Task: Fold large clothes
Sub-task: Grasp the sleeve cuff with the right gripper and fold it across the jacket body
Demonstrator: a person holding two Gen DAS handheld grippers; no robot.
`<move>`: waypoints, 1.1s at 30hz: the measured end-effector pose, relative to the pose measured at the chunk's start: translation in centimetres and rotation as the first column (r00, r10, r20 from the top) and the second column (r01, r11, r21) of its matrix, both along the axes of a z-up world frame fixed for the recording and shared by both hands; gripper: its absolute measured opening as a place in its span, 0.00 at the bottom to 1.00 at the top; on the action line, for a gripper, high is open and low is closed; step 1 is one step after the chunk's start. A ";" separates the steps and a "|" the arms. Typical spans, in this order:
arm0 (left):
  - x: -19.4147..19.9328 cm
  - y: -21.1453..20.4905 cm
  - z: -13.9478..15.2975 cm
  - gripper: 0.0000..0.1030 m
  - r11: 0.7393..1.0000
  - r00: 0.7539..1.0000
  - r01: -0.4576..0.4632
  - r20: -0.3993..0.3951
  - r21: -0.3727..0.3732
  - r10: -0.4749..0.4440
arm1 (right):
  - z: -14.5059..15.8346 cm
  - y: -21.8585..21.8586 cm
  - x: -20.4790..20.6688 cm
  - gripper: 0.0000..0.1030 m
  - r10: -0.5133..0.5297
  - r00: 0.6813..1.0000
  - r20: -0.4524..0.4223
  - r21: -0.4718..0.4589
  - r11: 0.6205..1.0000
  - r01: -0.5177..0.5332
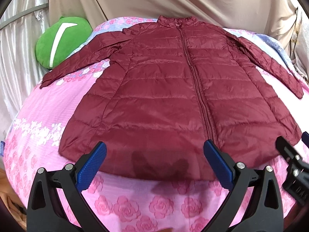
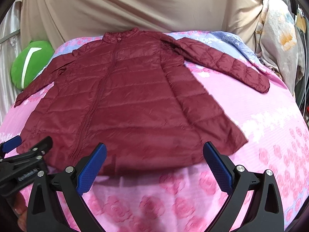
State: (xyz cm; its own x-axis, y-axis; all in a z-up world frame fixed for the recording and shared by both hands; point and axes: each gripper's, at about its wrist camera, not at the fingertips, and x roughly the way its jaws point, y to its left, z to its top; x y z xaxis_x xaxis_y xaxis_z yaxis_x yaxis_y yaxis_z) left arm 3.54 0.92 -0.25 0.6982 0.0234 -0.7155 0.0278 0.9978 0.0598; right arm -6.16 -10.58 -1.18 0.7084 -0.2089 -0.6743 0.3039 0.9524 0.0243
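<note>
Jacket (image 1: 173, 89) flat on bedspread (image 1: 48, 106), just ahead of both wide-open grippers; unfolded

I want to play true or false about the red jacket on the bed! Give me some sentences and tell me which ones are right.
1. The jacket lies spread flat with both sleeves out. True.
2. The jacket's zipper is open. False: it is zipped up to the collar.
3. The left tool is squeezing the hem. False: it is open and holds nothing.
4. A green cushion sits by one sleeve. True.
5. The bed cover is plain blue. False: it is mostly pink with roses.
</note>
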 end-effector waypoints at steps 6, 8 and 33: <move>4.1 3.7 1.6 0.95 0.996 0.999 -0.036 0.015 -0.088 0.037 | 1.6 -11.1 1.8 0.95 -0.149 0.988 0.038 0.037 0.988 0.148; 5.5 5.1 2.3 0.95 0.993 0.997 -0.069 0.040 -0.091 0.072 | 1.4 -16.2 2.7 0.95 -0.224 0.974 0.025 0.074 0.972 0.221; 18.1 1.6 1.3 0.95 0.994 0.997 -0.045 0.073 0.098 0.038 | 2.4 -38.8 15.9 0.09 -0.472 0.881 0.046 0.288 0.850 0.440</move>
State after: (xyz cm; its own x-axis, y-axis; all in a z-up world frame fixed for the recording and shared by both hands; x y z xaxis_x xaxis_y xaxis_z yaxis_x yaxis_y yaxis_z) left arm 21.67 2.57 1.04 0.7438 0.1221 -0.6571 -0.0213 0.9870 0.1593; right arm 9.79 -49.40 1.18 0.6499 -0.3540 -0.6726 0.6827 0.6608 0.3118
